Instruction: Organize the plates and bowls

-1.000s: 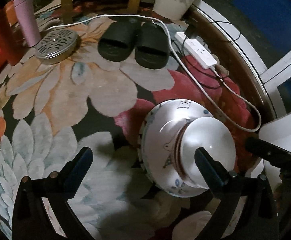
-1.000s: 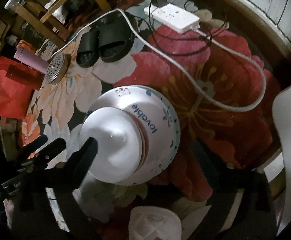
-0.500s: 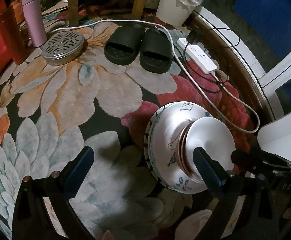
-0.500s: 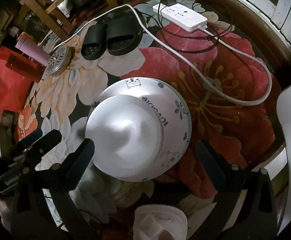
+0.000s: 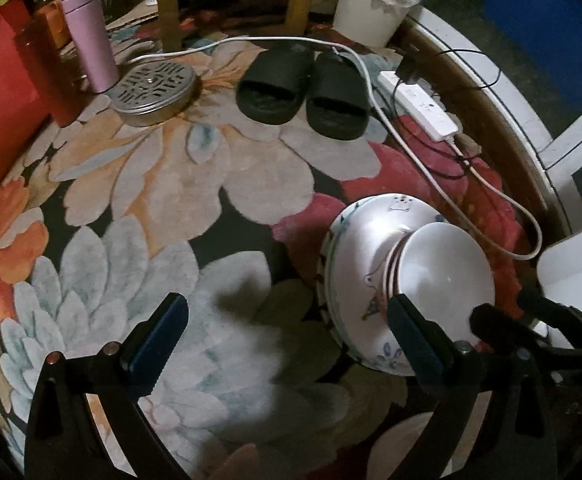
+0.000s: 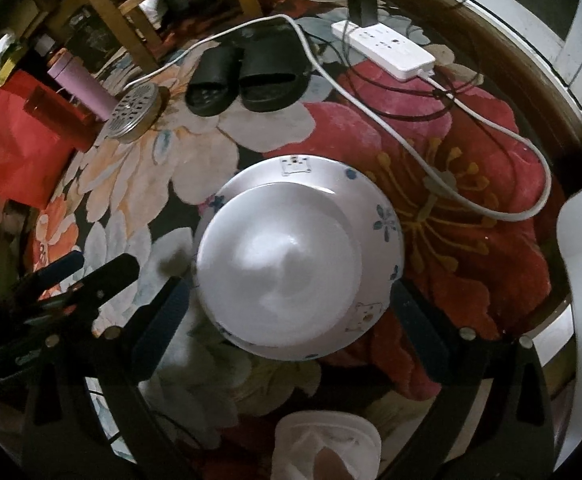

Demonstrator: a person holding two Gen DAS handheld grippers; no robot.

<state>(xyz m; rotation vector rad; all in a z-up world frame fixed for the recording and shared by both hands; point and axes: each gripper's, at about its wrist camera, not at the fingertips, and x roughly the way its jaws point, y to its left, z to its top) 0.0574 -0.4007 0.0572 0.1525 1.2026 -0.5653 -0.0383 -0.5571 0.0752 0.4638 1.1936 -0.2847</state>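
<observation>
While both tools hang with their jaws spread wide and nothing between them, the stack they were crowding now stands free. The right gripper [image 6: 287, 320] has drawn back and up over the last second: its dark fingers, which a moment ago sat close against the white plate [image 6: 279, 264], now frame it from either side with clear gaps, touching nothing. The left gripper [image 5: 287, 332] has likewise lifted away, empty, so that more rug shows in its view.

That plate lies upside down on top of the patterned bowl [image 6: 375, 216], itself inverted on the flowered rug [image 5: 139, 216]; a reddish rim peeks between them in the left view, perhaps another dish. I judge the release finished and this stack settled, leaving the hands free for the next piece.

Seen from the right tool, the stack sits dead ahead between the fingers; from the left tool it lies off to the right, behind the right-hand finger. Beyond lie black slippers [image 5: 303, 88], a white power strip [image 6: 383, 48] with its cable, and a metal lid [image 5: 153, 92].
</observation>
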